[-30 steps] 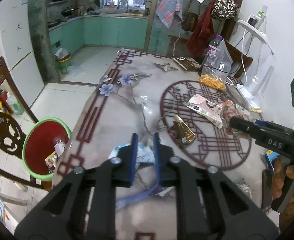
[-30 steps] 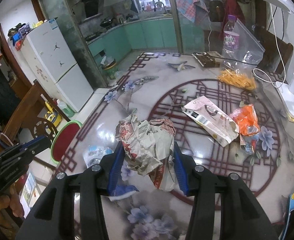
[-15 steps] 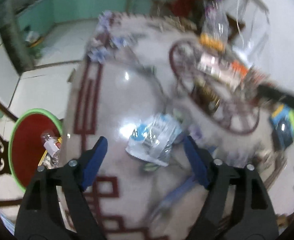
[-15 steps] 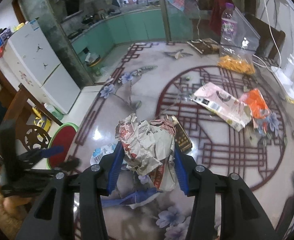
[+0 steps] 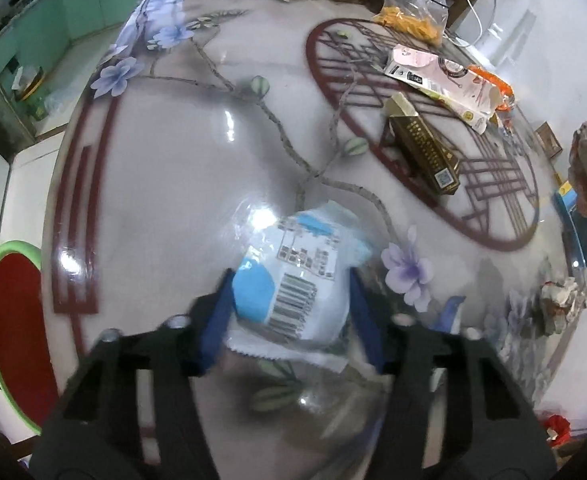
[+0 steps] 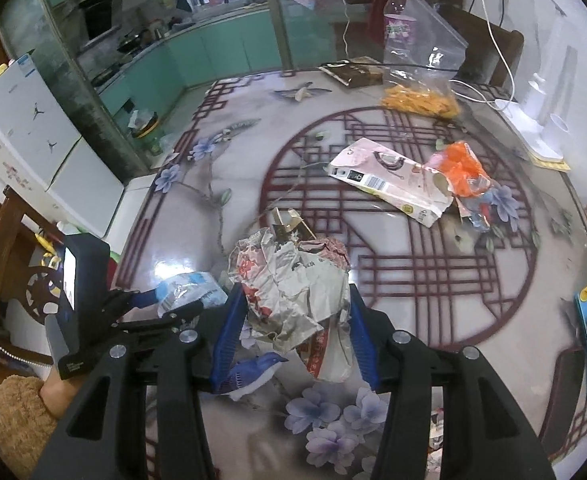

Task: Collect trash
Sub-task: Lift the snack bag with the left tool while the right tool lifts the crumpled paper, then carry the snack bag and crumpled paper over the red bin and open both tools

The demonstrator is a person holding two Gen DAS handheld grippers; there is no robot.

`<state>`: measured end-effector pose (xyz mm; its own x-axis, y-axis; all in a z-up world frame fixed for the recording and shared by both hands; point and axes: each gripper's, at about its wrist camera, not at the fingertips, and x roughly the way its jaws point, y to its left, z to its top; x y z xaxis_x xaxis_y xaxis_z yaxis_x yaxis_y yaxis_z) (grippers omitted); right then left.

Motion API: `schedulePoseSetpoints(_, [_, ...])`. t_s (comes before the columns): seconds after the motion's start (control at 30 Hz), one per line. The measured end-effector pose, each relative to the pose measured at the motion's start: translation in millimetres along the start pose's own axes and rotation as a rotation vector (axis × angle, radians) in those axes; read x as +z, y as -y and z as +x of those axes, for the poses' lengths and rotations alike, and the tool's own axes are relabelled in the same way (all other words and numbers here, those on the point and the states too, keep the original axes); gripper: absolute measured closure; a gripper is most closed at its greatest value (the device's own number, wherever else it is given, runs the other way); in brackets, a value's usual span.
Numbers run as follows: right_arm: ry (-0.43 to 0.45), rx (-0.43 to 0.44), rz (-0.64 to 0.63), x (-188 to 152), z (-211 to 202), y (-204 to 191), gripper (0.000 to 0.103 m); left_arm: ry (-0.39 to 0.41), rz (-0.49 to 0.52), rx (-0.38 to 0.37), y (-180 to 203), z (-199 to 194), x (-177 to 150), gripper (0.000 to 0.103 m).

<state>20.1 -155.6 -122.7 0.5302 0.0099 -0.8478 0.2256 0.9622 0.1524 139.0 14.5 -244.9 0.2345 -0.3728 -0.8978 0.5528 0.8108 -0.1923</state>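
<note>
Waste bin (image 5: 11,332): red inside with a green rim, it stands on the floor at far left, below the table's (image 5: 153,184) edge.
My left gripper (image 5: 289,300): I point steeply down at the glossy tabletop, my jaws closing on a blue-and-white plastic wrapper (image 5: 293,276) with a barcode — the wrapper lies flat between my blue pads, which sit at its two sides; I cannot tell whether they press it yet.
My right gripper (image 6: 291,320): I am clenched on a crumpled wad of printed paper (image 6: 293,280), held clear above the table, just beside my left gripper.
Gold carton (image 5: 423,148): lying on its side on the red lattice circle, past the wrapper.
Pink pouch (image 6: 389,180): flat on the circle farther right — an orange wrapper (image 6: 459,172) touches its right end.
Clear bag (image 6: 421,96): holds yellow snack pieces, near the far edge.
</note>
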Motion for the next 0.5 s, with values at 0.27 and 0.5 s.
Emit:
schedulePoseSetpoints(0.27, [0.035, 0.002, -0.002, 5, -7, -8, 0.055, 0.144, -0.024, 0.018, 5, -59, 9, 0.066])
schedulePoseSetpoints(0.5, [0.045, 0.030, -0.040, 12, -4, -34, 0.055, 0.250, -0.058, 0.060, -9, -119, 8, 0.066])
